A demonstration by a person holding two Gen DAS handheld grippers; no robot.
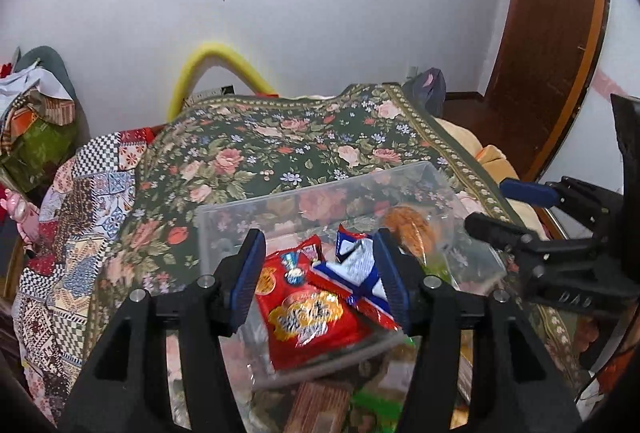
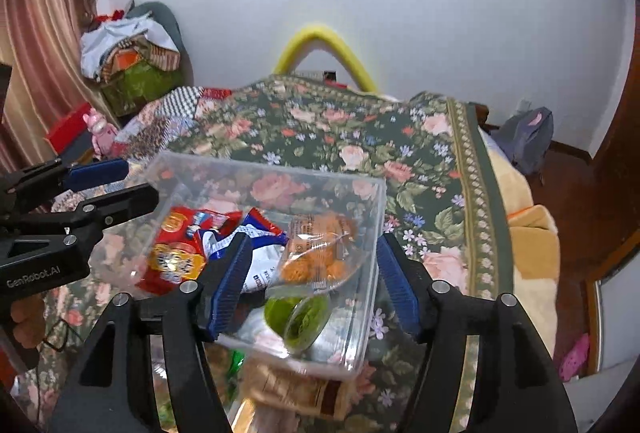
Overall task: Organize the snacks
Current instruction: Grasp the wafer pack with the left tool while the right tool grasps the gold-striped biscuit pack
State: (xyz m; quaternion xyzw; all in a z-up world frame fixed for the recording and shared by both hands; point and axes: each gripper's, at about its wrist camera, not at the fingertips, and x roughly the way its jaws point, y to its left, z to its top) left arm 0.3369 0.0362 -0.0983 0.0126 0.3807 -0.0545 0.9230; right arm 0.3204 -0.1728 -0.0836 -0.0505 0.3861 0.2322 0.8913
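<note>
Clear plastic bin [image 2: 360,201] sits on the floral cloth [image 2: 420,153], toward its near edge. Inside: red snack packet [image 1: 304,317] at the left, blue-and-white packet [image 1: 356,269] overlapping it mid-bin, clear bag of orange fried pieces [image 2: 320,253] toward the right wall, green-filled cup [image 2: 300,317] tipped on its side at the near right corner. More packets lie outside, under the bin's near edge, blurred. Left gripper [image 1: 320,273] spread above the bin, nothing pinched. Right gripper [image 2: 308,281] spread, straddling the bin's right wall, pads clear of it.
</note>
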